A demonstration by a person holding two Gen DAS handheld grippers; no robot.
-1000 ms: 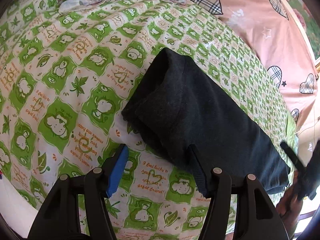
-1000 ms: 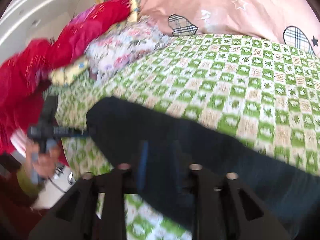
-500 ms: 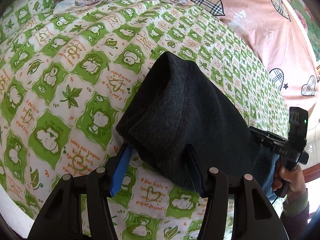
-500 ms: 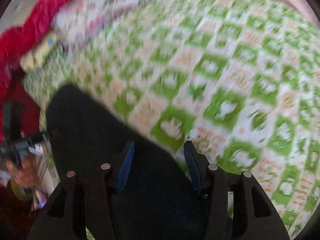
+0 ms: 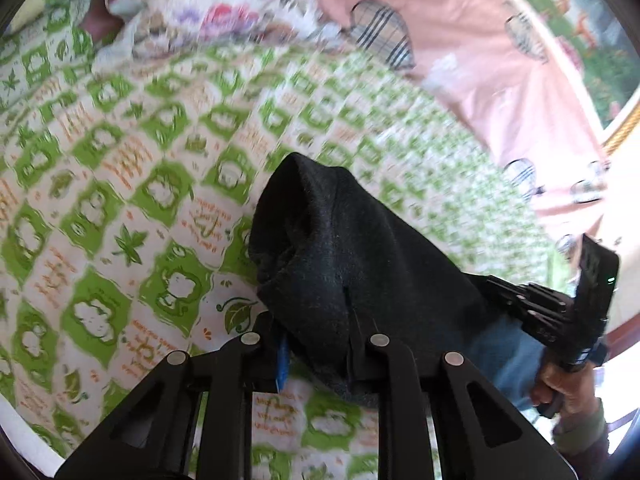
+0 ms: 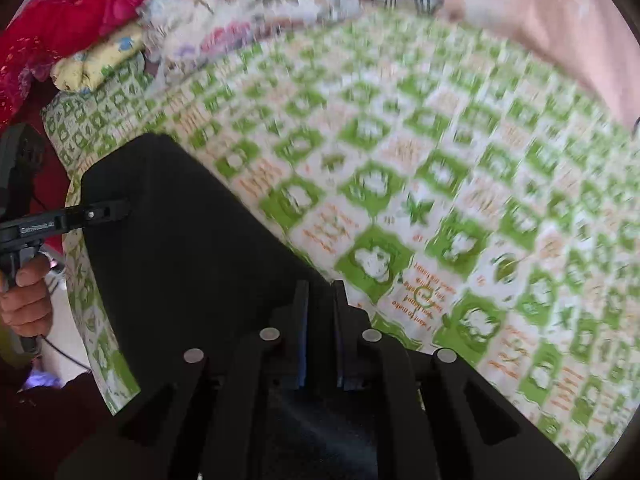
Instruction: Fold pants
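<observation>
The black pants (image 5: 360,264) lie partly folded on the green-and-white patterned bedsheet (image 5: 120,208). In the left wrist view my left gripper (image 5: 316,344) is shut on the near end of the pants, which bunches up above the fingers. In the right wrist view the pants (image 6: 192,248) spread dark across the lower left, and my right gripper (image 6: 320,320) is shut on their edge. The right gripper also shows in the left wrist view (image 5: 560,312), at the far end of the pants. The left gripper shows in the right wrist view (image 6: 100,212).
A pink quilt with plaid hearts (image 5: 460,60) lies along the far side of the bed. A floral cloth (image 6: 240,20) and a red cloth (image 6: 52,28) are piled at the head. The bed edge (image 6: 84,320) runs by the left hand.
Both grippers have closed on the pants: the left on the near end, the right on the edge. The left end of the pants has lifted and bunched up.
</observation>
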